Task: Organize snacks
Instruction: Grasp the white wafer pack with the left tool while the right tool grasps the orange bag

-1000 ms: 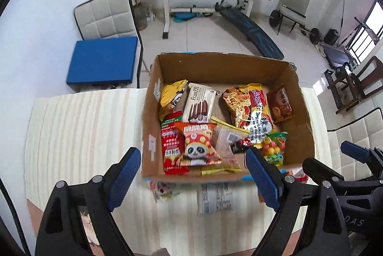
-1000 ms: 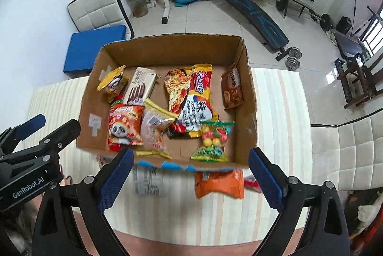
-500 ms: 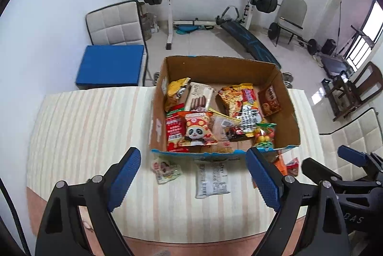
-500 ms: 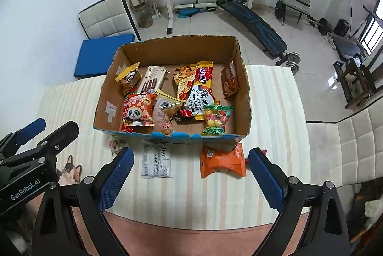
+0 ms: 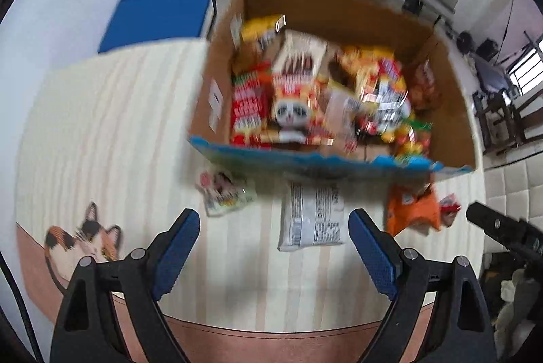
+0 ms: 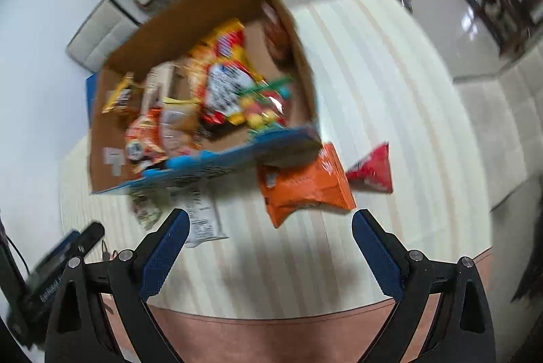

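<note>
Blue-padded and spread wide, the left tool (image 5: 273, 249) hangs above the striped worktop (image 5: 101, 132) with nothing between its fingers. Just ahead of it lies a white packet (image 5: 314, 217), and to that packet's left a small pale packet (image 5: 224, 193) with cartoon print. An orange bag (image 5: 412, 210) sits further right, with a small red packet (image 5: 449, 208) touching its far side. Beyond these stands the cardboard box (image 5: 217, 74), its near edge trimmed in blue, filled with snack bags; a panda-print bag (image 5: 292, 112) shows among them, though blur hides most labels.

The right tool (image 6: 269, 242) is likewise spread and empty above the worktop (image 6: 390, 91). The orange bag (image 6: 305, 186) lies just ahead of it, partly tucked under the near corner of the cardboard box (image 6: 203, 13), the red packet (image 6: 371, 171) beside it, the white packet (image 6: 202, 217) near the tool's left finger. A cat picture (image 5: 88, 244) marks the worktop's near left corner.
</note>
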`<act>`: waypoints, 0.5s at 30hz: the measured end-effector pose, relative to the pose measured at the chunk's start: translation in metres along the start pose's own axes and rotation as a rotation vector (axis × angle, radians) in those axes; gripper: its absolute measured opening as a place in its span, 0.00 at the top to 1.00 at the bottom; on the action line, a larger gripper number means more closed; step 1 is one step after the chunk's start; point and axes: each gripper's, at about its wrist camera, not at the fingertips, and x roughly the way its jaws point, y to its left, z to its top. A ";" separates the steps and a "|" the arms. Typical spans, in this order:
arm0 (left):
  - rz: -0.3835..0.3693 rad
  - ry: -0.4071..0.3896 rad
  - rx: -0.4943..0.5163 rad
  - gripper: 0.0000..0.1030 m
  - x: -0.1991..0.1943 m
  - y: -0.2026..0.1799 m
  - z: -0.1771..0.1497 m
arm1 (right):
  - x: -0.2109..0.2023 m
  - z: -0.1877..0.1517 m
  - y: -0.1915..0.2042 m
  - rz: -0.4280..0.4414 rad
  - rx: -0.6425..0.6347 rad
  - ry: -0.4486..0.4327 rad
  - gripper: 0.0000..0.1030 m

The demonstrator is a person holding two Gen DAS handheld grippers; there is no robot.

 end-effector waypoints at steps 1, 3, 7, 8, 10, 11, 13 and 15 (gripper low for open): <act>0.004 0.021 0.007 0.13 0.012 -0.003 -0.001 | 0.014 0.003 -0.006 -0.012 0.013 0.019 0.04; 0.008 0.052 0.019 0.13 0.029 -0.008 -0.003 | 0.036 0.007 -0.012 -0.031 0.004 0.048 0.04; 0.005 0.117 0.048 0.13 0.064 -0.019 -0.004 | 0.083 0.015 -0.015 -0.090 -0.066 0.125 0.04; 0.001 0.131 0.053 0.13 0.070 -0.021 -0.004 | 0.092 0.016 -0.013 -0.100 -0.084 0.143 0.04; -0.001 0.166 0.058 0.13 0.086 -0.027 -0.005 | 0.106 0.018 -0.010 -0.122 -0.115 0.162 0.04; -0.006 0.178 0.058 0.13 0.092 -0.028 -0.006 | 0.113 0.019 -0.008 -0.137 -0.138 0.160 0.04; -0.017 0.213 0.054 0.13 0.104 -0.033 -0.005 | 0.124 0.018 -0.004 -0.168 -0.181 0.161 0.05; -0.021 0.234 0.055 0.13 0.113 -0.037 -0.005 | 0.134 0.015 -0.004 -0.180 -0.189 0.175 0.08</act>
